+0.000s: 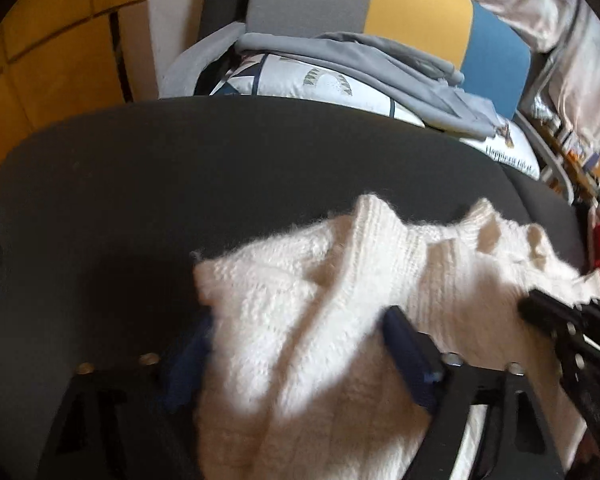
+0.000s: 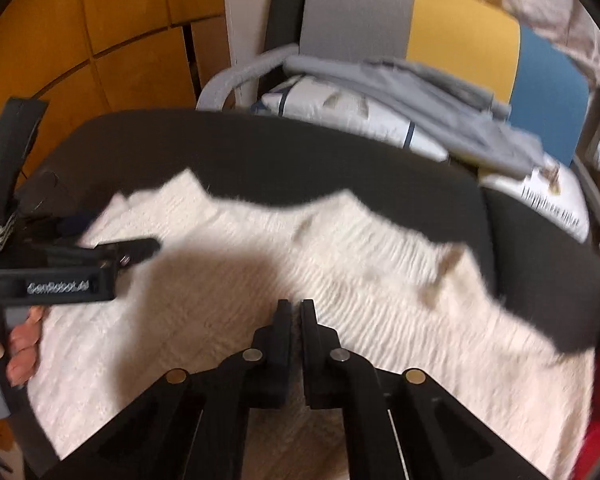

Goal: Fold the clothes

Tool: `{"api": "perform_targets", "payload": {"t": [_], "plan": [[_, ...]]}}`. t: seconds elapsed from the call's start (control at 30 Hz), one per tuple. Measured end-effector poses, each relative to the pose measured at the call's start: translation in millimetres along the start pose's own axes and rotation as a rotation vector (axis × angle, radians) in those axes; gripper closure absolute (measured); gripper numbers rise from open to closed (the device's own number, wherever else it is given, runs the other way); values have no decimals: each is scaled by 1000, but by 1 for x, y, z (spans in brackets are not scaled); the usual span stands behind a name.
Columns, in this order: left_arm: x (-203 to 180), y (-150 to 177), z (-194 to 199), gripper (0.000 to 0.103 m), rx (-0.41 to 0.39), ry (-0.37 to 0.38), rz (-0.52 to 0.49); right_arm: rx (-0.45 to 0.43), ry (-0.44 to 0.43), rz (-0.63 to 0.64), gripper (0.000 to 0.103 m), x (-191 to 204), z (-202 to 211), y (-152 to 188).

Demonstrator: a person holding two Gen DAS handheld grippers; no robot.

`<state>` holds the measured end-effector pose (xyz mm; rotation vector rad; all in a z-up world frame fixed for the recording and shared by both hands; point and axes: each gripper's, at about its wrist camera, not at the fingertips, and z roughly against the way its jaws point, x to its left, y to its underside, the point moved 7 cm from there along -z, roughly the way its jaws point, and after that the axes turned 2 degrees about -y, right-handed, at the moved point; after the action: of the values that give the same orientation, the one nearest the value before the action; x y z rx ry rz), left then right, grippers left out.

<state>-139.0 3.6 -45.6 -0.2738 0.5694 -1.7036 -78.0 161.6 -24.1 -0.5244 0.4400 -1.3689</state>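
the white knit sweater (image 2: 284,264) lay soft and floppy on the dark surface (image 1: 220,152). the left tongs (image 1: 296,344) stood apart around a bunched fold; the right tongs (image 2: 296,312) were nearly together, seemingly gripping nothing. the ribbed edge at 12 o'clock looked the best hold.

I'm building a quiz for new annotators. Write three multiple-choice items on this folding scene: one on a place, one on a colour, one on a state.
1. Where does the white knit sweater lie?
A. on the dark cushion
B. on the yellow panel
C. on the floor

2. What colour are the pads of the left gripper?
A. red
B. dark blue
C. white

3. How do the jaws of the right gripper stand?
A. spread wide
B. nearly closed together
C. out of view

Answers: 1 A, the knit spreads over the dark surface in both views. 2 B, blue pads flank the knit in the left wrist view. 3 B, only a thin gap shows between the black fingers; whether they pinch the knit is unclear.
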Motion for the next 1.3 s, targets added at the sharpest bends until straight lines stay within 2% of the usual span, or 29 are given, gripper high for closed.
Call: {"api": "perform_targets", "payload": {"t": [0.07,0.13,0.2,0.47,0.53,0.63,0.73,0.87,0.9,0.93,0.97,1.0,1.03,1.07,1.13,1.2,1.27,1.3], "plan": [[5,5,8,38,-18,-3,30,-24,16,-6,100,-6,-1,-8],[8,11,12,46,-30,-12,36,2,0,-38,100,-11,-16,-5],[9,13,13,48,-41,-23,30,3,-9,-47,100,-14,-27,-5],[6,11,9,54,10,15,32,-47,-39,-71,99,-18,-26,-3],[4,12,11,67,-1,15,14,-49,-47,-78,99,-19,-25,-3],[6,12,18,80,-21,-15,-14,-52,-71,-98,99,-21,-26,-2],[19,17,24,84,-33,-51,-24,-52,-107,-123,99,-23,-26,0],[40,46,41,83,-12,93,102,-43,-157,-104,99,-12,-19,12],[46,56,48,81,-11,143,139,-42,-162,-97,99,-9,-16,15],[53,66,54,76,-10,167,169,-42,-168,-89,99,-7,-14,18],[60,76,59,75,-8,191,199,-42,-173,-84,99,-4,-12,21],[71,87,68,66,-20,205,245,-43,-177,-88,99,-4,-10,24],[80,96,76,57,-35,205,287,-43,-180,-93,99,-3,-8,26],[88,107,85,54,-53,210,323,-45,-182,-101,99,-4,-7,28],[95,131,100,41,-73,243,356,-48,-193,-122,99,-5,-4,31],[93,155,109,40,-56,241,339,-53,-207,-142,98,-7,-2,34],[84,173,109,39,-32,216,282,-56,-216,-154,97,-6,0,36],[77,177,111,38,-52,181,239,-58,-220,-161,97,-6,1,38]]}}
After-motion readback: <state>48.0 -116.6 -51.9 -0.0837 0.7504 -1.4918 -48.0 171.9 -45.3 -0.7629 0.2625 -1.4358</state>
